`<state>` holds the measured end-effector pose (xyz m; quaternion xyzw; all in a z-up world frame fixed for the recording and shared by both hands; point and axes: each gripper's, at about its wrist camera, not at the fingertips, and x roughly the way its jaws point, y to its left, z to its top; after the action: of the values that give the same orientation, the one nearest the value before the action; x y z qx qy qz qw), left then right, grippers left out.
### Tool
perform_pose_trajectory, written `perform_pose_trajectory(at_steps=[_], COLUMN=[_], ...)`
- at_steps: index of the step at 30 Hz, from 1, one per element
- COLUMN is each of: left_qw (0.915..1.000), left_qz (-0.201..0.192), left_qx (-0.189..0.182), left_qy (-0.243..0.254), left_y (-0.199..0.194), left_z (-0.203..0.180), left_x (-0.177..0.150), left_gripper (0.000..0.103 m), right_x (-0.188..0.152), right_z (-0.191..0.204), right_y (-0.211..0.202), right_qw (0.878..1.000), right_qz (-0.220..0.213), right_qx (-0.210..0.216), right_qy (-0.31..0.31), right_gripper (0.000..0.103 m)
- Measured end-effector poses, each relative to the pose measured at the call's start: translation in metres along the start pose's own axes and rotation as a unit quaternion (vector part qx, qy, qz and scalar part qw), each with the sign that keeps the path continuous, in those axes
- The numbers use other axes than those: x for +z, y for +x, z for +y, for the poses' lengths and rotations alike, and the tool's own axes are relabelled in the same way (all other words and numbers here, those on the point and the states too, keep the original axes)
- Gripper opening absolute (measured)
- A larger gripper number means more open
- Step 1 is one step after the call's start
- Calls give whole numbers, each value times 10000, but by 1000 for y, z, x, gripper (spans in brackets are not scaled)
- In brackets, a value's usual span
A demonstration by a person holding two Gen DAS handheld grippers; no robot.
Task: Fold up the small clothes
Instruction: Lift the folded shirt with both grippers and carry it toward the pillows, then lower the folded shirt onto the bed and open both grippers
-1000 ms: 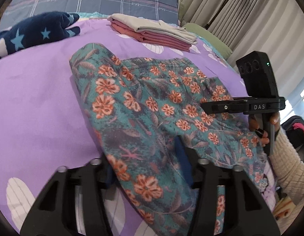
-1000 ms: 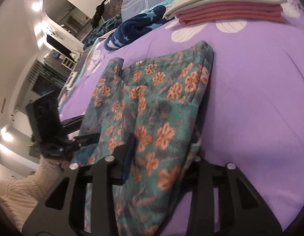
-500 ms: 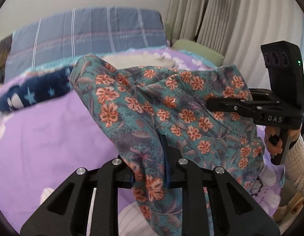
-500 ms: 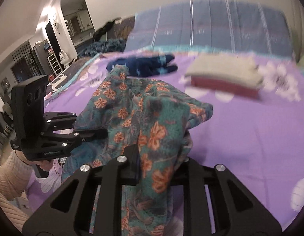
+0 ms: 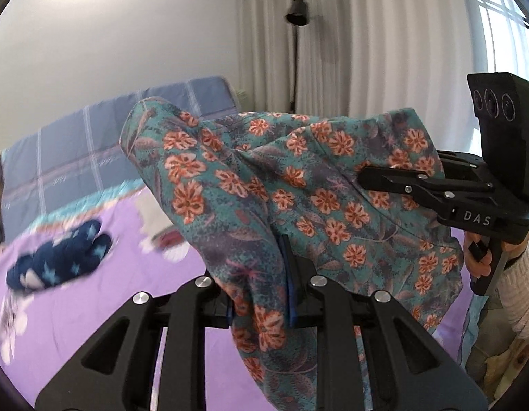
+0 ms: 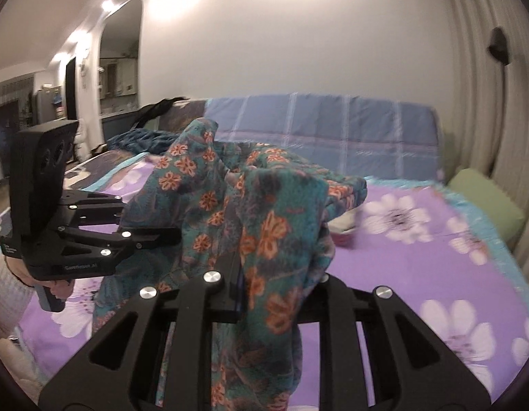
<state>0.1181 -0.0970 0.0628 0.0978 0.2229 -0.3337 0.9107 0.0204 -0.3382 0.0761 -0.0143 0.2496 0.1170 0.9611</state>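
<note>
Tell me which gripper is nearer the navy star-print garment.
Left. The left gripper grips the floral garment with the navy star-print garment ahead to its left; the right gripper sits farther right.

We see a purple bedsheet with white flowers covering the bed. A blue checked pillow lies along the white wall. A navy cloth with stars rests on the sheet, blurred. A green cushion sits near white curtains, and a black floor lamp stands there.
</note>
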Motion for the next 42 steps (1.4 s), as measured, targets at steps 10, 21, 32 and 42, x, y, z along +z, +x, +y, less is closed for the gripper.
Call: perform_pose_trajectory(at_steps=[10,21,32,42], left_qw=[9967,9918,9922,9909], left_qz=[-212,-311,-109,8], left_qx=[-387,-584,-606,-346], left_qy=[685,1091,1082,1298], left_y=[67,171,283,346], left_z=[-59,-96,-118,-132], left_x=[65,124,146,152], left_gripper=[22,22,22,23], right_x=[2,10,12,8], right_z=[-61,-143,-252,-314], right_y=[-41,-18,51,105], right_qw=[9895,9673,9446,9278], right_qz=[-384,-460,94,444], right_qx=[-1391,-2492,-3250,-3618], right_qy=[-78,-60,456,795], right_gripper=[18,19,19,19])
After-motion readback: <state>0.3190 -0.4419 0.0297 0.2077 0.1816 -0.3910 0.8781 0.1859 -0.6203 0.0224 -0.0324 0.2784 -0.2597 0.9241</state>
